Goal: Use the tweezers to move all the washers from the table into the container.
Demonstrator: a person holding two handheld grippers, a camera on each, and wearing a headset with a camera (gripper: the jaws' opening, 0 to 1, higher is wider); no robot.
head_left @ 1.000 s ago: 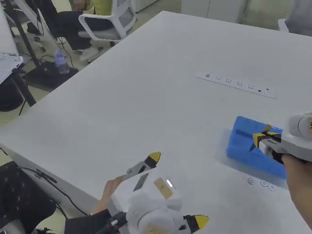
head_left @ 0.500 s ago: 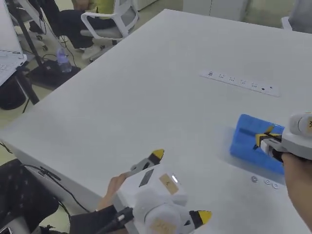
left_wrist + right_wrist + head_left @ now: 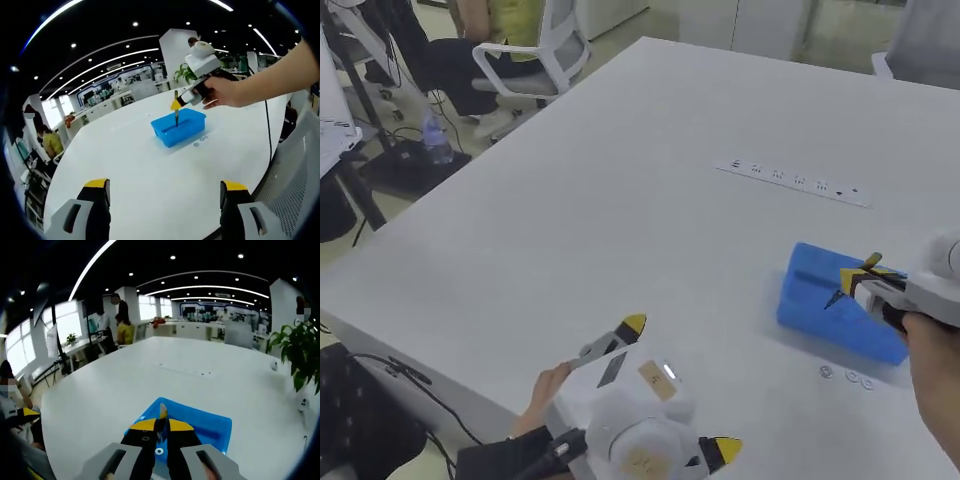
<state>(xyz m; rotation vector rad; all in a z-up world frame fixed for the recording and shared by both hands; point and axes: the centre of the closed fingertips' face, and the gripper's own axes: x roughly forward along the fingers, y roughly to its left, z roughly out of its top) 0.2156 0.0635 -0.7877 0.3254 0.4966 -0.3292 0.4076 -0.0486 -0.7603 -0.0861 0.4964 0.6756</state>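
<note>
Three washers [image 3: 851, 377] lie on the worktop [image 3: 620, 200], just beside the container [image 3: 815, 300]. My right gripper [image 3: 162, 426] has its jaws pinching the tweezers [image 3: 176, 115], which point down into the container. My left gripper [image 3: 165, 185] hovers well apart at the worktop's near edge, jaws spread wide, gripping nothing.

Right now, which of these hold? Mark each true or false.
1. The right claw is shut on the tweezers above the blue container. True.
2. The left claw grips a washer. False: it is open and holds nothing.
3. Washers lie on the table near the container. True.
4. The power strip sits inside the container. False: it lies on the table, apart from it.
</note>
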